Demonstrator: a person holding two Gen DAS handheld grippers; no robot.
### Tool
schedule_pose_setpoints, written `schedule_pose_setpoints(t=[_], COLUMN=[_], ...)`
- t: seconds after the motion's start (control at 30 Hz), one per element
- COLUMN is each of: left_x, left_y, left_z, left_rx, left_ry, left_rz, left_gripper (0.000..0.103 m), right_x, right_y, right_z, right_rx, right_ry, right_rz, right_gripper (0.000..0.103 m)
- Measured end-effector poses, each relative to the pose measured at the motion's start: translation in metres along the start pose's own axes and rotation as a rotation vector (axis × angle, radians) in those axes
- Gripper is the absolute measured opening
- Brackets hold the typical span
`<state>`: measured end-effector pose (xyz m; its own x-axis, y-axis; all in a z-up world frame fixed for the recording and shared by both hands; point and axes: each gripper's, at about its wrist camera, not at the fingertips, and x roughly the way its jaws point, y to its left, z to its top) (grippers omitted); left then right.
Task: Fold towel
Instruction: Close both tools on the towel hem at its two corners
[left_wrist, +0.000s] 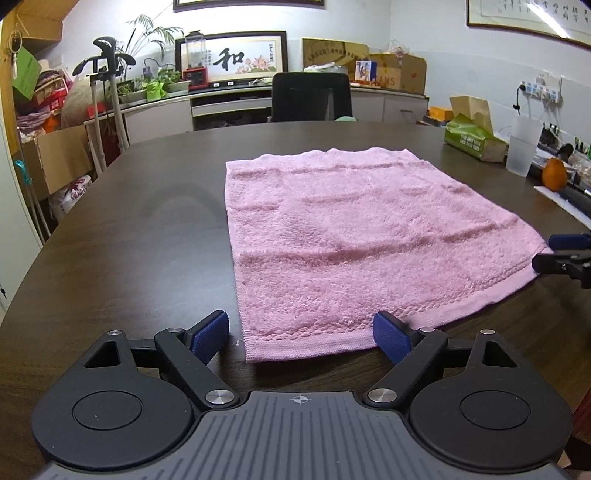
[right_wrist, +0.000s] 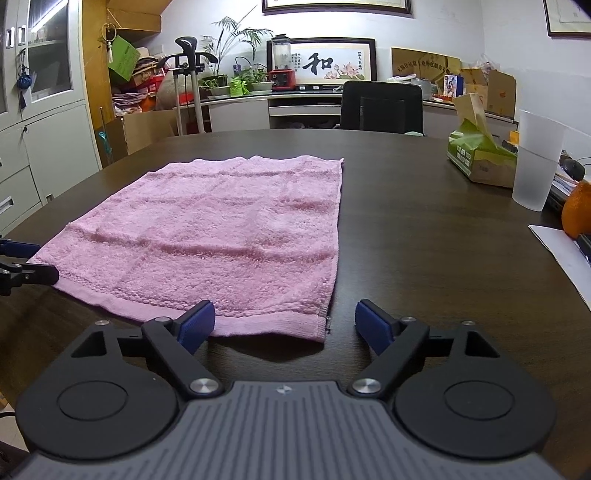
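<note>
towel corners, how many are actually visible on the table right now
4. On the pink towel, near corners sit before the left gripper and right gripper; two far corners lie toward the chair. None hidden.

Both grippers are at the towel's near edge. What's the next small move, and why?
Probably ease both forward and close on the near corners. The towel lies flat on the table; the left gripper and right gripper are open, each straddling a corner, gripping nothing.

Cluttered office, dark desk (right_wrist: 424, 229), swivel chair (right_wrist: 382, 107), filing cabinets (right_wrist: 44, 122), framed calligraphy (right_wrist: 321, 61), stacked cartons (left_wrist: 399, 72)
</note>
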<state>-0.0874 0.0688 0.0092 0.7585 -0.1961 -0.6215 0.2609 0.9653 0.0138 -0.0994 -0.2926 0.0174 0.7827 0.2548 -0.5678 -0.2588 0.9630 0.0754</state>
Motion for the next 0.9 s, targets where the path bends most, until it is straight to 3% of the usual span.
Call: schedule_pose_setpoints(t=[0.03,0.13,0.17,0.43,0.5,0.73,0.77,0.9], left_x=[-0.0001,0.0000,-0.0001,-0.0026,-0.0035,-0.0055,-0.0055,-0.0053], left_y=[-0.0007,-0.0020,-0.0022,-0.0044,-0.0056,-0.0099,-0.0097,-0.0098], left_z=[-0.0001,-0.0005,-0.0007,-0.0011,-0.0006,-0.0012,-0.0010,0.0004], left_rx=[0.001,0.005,0.004,-0.003,-0.004,-0.007,-0.010,-0.023], left_ry=[-0.003,-0.008,-0.009,-0.016,-0.019,-0.026,-0.027,-0.023], left_rz=[0.000,0.000,-0.001,-0.016,-0.022,-0.030,-0.034,-0.039], left_gripper=[0.085,0.083,0.082,0.068,0.054,0.042,0.036,0.024], right_x=[0.0002,0.0009,0.0011,-0.0009,-0.0024,-0.0042,-0.0041,-0.0053], right_y=[0.0009,0.0036,0.0045,0.0028,0.0008,0.0000,0.0008,0.0025], right_z=[0.0004,0.0016,0.0020,0.0018,0.0012,-0.0027,-0.0033,-0.0059], right_rx=[-0.003,-0.012,-0.015,0.005,0.018,0.055,0.057,0.070], right_ry=[0.002,0.006,0.008,0.005,0.001,-0.019,-0.023,-0.036], right_rz=[0.000,-0.002,-0.002,0.000,0.005,0.033,0.037,0.047], right_gripper=[0.083,0.055,0.050,0.044,0.041,0.015,0.011,0.008])
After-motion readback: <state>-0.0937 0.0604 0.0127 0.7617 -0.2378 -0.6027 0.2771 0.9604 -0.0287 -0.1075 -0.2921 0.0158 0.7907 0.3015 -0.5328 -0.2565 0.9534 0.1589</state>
